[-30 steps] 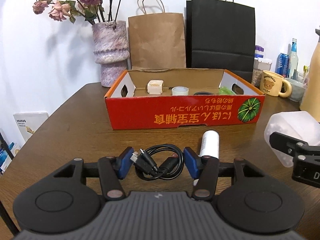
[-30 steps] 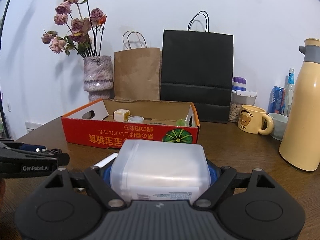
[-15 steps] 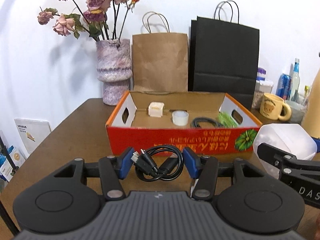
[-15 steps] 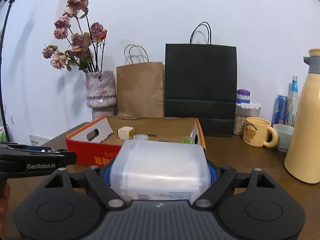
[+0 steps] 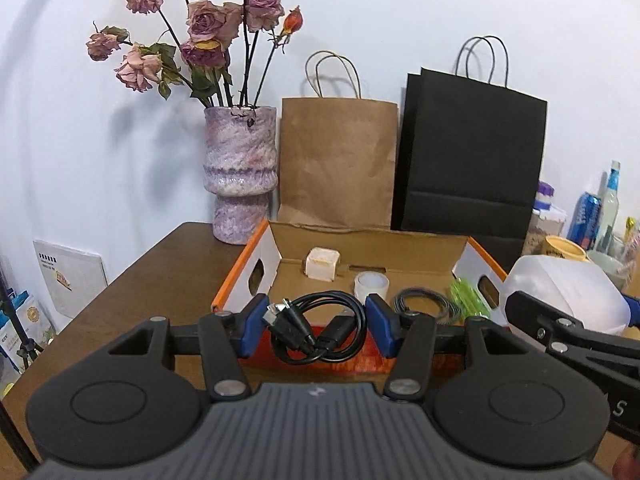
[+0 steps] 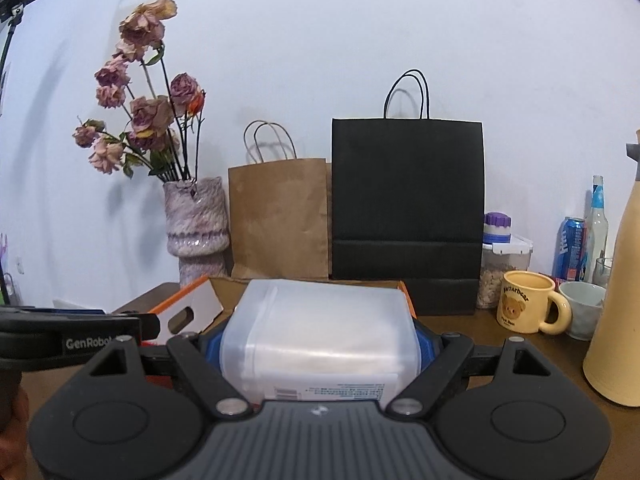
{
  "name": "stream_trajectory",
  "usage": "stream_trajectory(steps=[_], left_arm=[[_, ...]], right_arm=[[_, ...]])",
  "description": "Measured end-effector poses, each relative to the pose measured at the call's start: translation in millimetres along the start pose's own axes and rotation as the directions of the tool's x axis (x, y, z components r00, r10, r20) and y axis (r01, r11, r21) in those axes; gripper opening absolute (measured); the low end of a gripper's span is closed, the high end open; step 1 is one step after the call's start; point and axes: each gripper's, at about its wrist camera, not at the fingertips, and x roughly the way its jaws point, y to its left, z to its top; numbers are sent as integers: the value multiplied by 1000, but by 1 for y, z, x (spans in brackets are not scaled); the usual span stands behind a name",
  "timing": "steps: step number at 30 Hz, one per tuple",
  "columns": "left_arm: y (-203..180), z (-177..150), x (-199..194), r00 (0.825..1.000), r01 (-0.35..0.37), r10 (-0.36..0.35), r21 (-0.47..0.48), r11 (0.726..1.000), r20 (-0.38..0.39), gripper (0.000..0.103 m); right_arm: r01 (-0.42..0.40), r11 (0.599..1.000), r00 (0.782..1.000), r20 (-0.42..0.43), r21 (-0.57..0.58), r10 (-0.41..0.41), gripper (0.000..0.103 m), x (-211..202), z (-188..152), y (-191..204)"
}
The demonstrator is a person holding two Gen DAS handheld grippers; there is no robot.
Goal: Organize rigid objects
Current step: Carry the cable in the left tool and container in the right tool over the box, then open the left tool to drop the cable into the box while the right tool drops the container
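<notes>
My left gripper (image 5: 316, 330) is shut on a coiled black cable (image 5: 318, 330), held in the air just before the near wall of the red and orange cardboard box (image 5: 244, 280). Inside the box lie a cream cube (image 5: 322, 263), a white tape roll (image 5: 371, 286), a second dark coiled cable (image 5: 422, 307) and a green item (image 5: 466, 300). My right gripper (image 6: 318, 350) is shut on a translucent white plastic container (image 6: 320, 332), which hides most of the box (image 6: 192, 308) behind it. That container (image 5: 568, 298) also shows at the right of the left wrist view.
Behind the box stand a purple vase (image 5: 240, 176) with dried roses, a brown paper bag (image 5: 338, 160) and a black paper bag (image 5: 472, 156). On the right are a yellow bear mug (image 6: 528, 306), a white cup (image 6: 582, 312), a cream thermos (image 6: 618, 312), a can and bottles. The brown table (image 5: 160, 272) edge falls off at the left.
Both grippers have risen and come closer to the box with their loads. The left view now looks down into the box, and the white tube on the table has dropped out of sight.
</notes>
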Motion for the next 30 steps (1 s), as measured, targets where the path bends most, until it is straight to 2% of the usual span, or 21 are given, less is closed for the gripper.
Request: stream_trajectory(steps=[15, 30], left_arm=[[-1, 24, 44, 999, -21, 22, -28, 999, 23, 53], [2, 43, 104, 998, -66, 66, -31, 997, 16, 52]], right_arm=[[6, 999, 1000, 21, 48, -7, 83, 51, 16, -8], [-3, 1000, 1000, -8, 29, 3, 83, 111, 20, -10]])
